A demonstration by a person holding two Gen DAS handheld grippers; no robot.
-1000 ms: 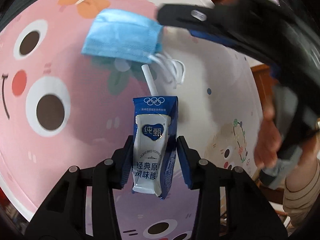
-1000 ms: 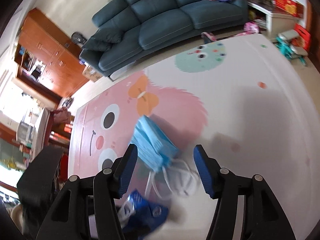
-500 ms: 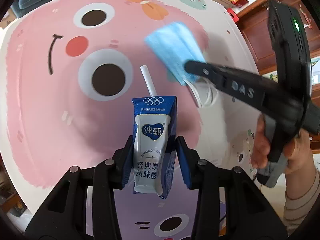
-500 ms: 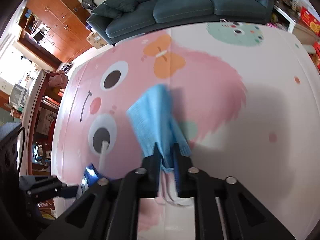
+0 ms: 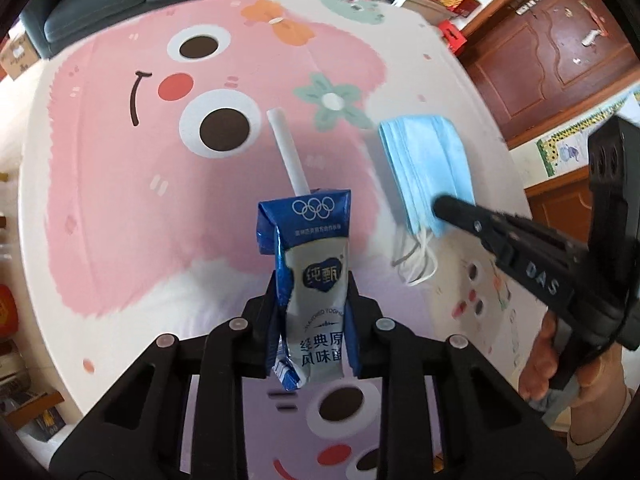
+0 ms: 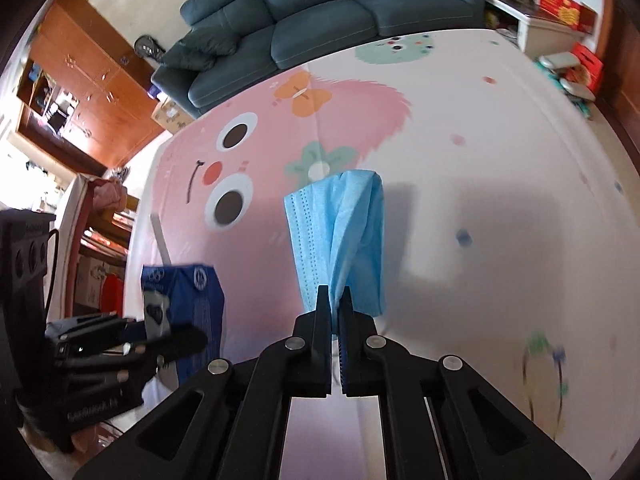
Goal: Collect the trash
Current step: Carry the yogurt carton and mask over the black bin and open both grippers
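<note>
Here, above a cartoon play mat [image 5: 120, 184] whose pink monster face is filling much of both views, two pieces of litter are hanging in the air. On the left, the left gripper [image 5: 312, 312] is clamping its two black fingers against the sides of a crumpled blue-and-white yogurt carton [image 5: 316, 288], pressing the lower body of the pack while the top, printed with Olympic rings, is standing clear of the fingertips. A white straw [image 5: 288, 152] is sticking up from the carton's top and leaning slightly to the left. In the right wrist view the same carton [image 6: 188, 300] is showing at the lower left, gripped by the left gripper [image 6: 176, 336]. Further right, the right gripper [image 6: 335, 300] is pinching a pale blue face mask [image 6: 340, 236] with its fingers nearly touching, only the thin fabric lying between them; the mask is rising folded above the tips. In the left wrist view the mask [image 5: 428, 168] is hanging off the mat with its white ear loops [image 5: 416, 260] dangling below, the right gripper [image 5: 444, 208] biting its lower edge. At the far right, a person's hand [image 5: 548, 364] is wrapping around the tool's handle. A dark blue sofa [image 6: 320, 4] is standing beyond the mat's far edge.
</note>
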